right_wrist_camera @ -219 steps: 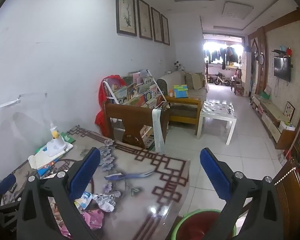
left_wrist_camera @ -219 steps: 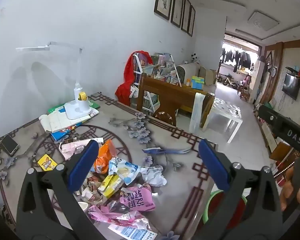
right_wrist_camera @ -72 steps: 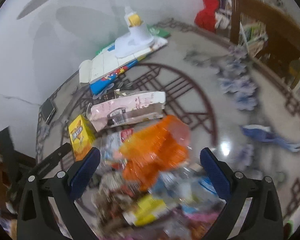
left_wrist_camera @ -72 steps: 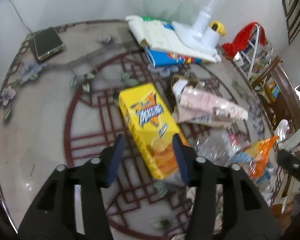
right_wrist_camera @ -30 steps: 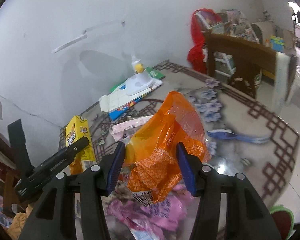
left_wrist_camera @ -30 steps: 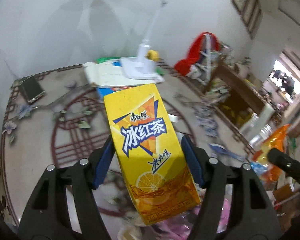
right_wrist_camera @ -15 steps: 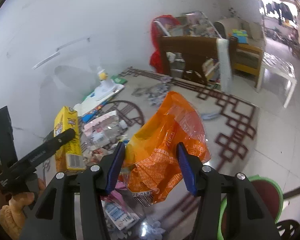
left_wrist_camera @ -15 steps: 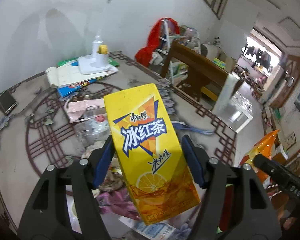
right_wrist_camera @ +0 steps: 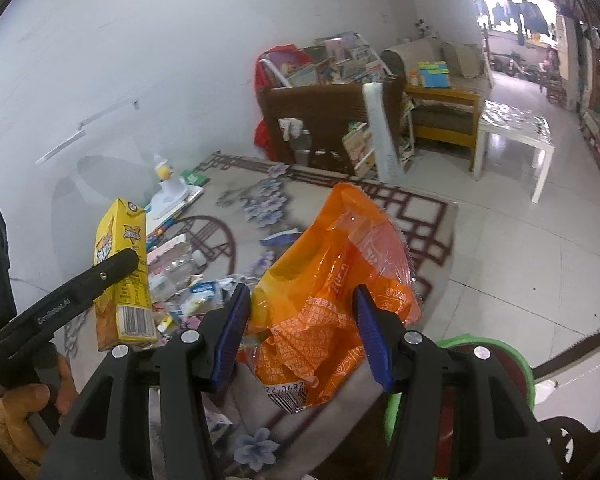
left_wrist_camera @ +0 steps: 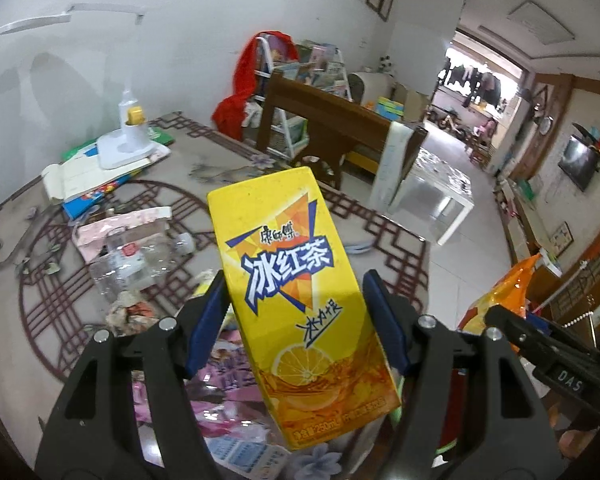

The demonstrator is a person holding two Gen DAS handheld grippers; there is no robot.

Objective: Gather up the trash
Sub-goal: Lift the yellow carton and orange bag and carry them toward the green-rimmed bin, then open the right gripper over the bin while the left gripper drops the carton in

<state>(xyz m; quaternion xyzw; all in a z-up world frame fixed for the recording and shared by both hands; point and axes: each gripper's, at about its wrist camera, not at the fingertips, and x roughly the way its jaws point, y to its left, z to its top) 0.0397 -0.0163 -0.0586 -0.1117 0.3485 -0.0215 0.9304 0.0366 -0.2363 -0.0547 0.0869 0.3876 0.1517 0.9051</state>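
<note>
Trash first: the yellow tea carton is pinched in our left claw, pads tight on both sides, lifted clear of the desk. The orange snack bag sits crumpled between the right claw pads, gripped too. Just below and right of the right claw we've got the green-rimmed bin. Our take: get each claw fully over the bin's mouth before letting go, bag first since it's floppy and could catch the rim. Further out past the left claw, more wrappers and a clear bottle wait on the desk.
</note>
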